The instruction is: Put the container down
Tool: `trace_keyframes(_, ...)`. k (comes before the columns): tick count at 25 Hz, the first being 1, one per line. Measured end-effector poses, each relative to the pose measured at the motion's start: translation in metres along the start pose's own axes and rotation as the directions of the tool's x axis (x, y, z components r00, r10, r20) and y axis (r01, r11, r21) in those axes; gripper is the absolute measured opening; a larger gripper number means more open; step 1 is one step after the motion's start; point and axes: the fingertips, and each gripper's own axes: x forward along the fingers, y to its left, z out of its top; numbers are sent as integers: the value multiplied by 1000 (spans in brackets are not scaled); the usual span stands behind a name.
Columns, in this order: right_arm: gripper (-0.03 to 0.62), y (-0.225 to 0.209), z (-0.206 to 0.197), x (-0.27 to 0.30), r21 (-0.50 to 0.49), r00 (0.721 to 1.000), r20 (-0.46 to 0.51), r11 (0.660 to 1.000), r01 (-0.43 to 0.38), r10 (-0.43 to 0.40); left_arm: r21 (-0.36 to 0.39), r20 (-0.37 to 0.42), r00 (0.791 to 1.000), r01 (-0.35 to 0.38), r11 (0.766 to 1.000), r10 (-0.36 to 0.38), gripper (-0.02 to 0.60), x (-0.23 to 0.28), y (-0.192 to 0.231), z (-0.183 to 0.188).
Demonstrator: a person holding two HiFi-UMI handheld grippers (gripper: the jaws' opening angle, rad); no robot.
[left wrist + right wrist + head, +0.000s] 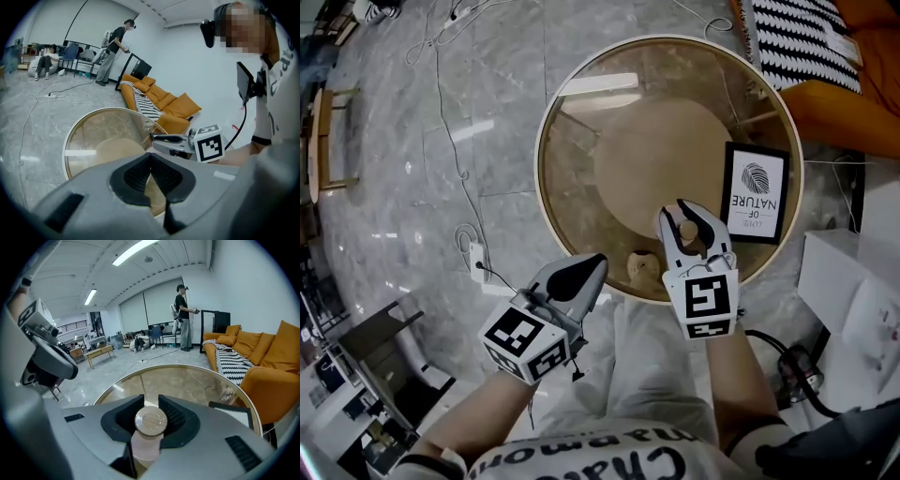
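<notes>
My right gripper hangs over the near edge of the round glass table and is shut on a small container. In the right gripper view the container shows a round wooden lid over a pale pink body, with the black pads pressed on either side just under the lid. It is upright. My left gripper is to the left of the table's near rim, shut and empty; in the left gripper view its pads meet with nothing between them.
A black-framed print lies on the right part of the table. A small beige object sits near the front rim. An orange sofa with a striped throw stands beyond the table. Cables and a power strip lie on the marble floor. People are far off.
</notes>
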Motion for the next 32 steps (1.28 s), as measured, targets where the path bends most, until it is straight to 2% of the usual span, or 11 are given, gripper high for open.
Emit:
trace_keyframes(11,97,-3,-33,15,-45,999,-46,999,-1,-1,-61,-45,999,15,998,-17,15,20,1,-9)
trace_keyframes(19,98,-1,-38,15,-64,999,-41,998,-4,1,-41,-101,995,-17,999,12,15,10,6,-20)
trace_keyframes(25,98,8,-42,16,-112,999,-35,994,-10,6,-52,-108,994,-39,998,33,15,12,14,-23)
trace_keyframes(32,98,12,-51,10,-121,1000,-29,993,5,-8,-64,-138,990,-39,997,30,15,6,14,-42)
